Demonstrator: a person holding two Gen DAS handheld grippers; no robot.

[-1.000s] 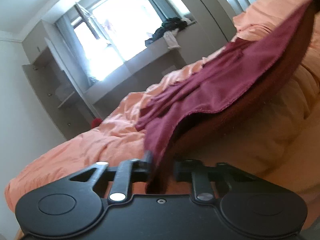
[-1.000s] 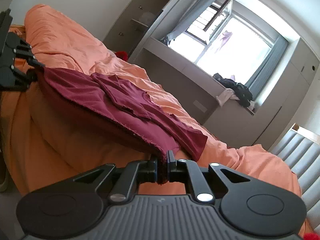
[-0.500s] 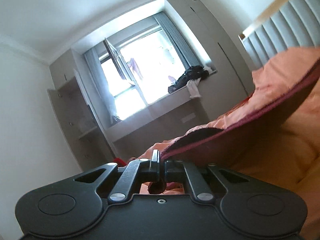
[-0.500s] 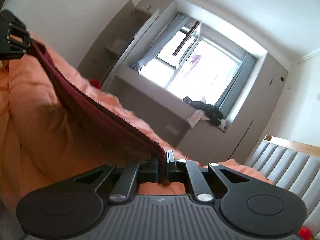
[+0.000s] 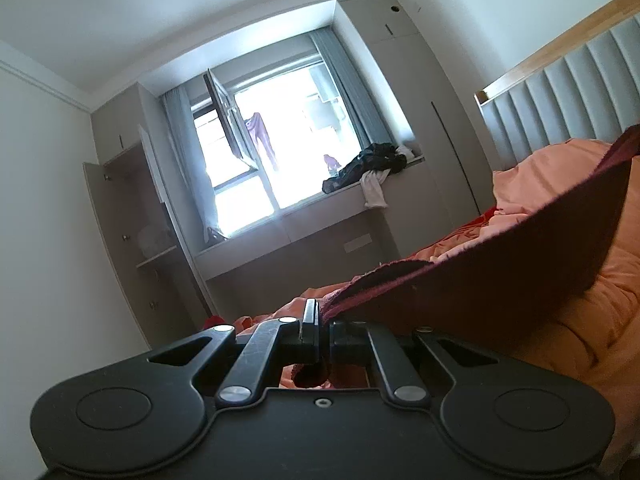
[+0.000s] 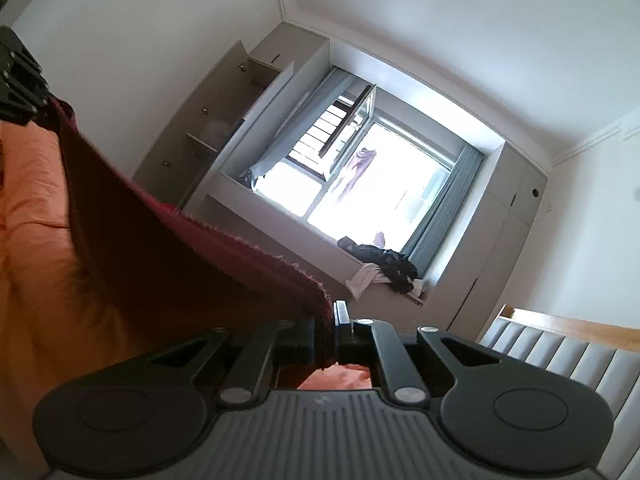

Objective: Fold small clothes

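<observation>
Both grippers' jaws clamp a frayed maroon cloth [image 5: 500, 280] stretched taut over the puffy orange duvet [image 5: 592, 320].

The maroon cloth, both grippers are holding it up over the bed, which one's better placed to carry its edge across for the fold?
Neither clearly: the left gripper and the right gripper each pinch the maroon cloth above the orange duvet; they probably move together.

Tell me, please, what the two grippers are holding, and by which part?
Both grip the maroon garment by its edge: left gripper at one end, right gripper at the other.
</observation>
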